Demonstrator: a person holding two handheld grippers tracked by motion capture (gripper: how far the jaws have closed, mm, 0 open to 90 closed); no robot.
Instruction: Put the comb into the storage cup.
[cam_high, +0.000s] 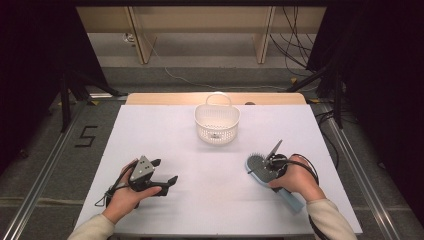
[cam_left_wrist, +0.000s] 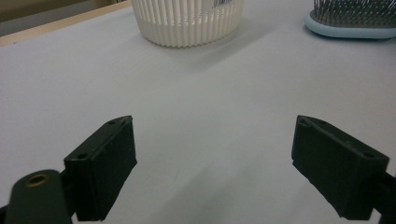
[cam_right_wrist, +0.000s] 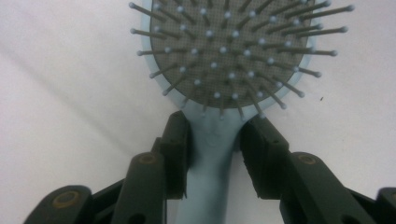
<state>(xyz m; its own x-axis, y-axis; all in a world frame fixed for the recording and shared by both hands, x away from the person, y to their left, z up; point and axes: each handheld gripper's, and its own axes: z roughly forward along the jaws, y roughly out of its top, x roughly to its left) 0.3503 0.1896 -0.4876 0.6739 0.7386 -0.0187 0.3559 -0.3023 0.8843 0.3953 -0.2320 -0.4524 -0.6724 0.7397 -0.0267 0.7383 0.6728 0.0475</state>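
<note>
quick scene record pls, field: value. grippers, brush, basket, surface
right gripper: jaws on both sides of the hairbrush neck, pads at or nearly on it
left gripper: open, nothing between jaws, resting on table
hairbrush: light blue, bristles up, lying flat at the person's right
basket: white, slotted, upright with handle, far centre, apart from the brush
table: white sheet

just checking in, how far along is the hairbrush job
Early. Done: the right gripper straddles the hairbrush at the neck of its handle, jaws about touching. In hand: gripping it on the table. Left: lifting it, probably into the empty basket. The left gripper rests open.
</note>
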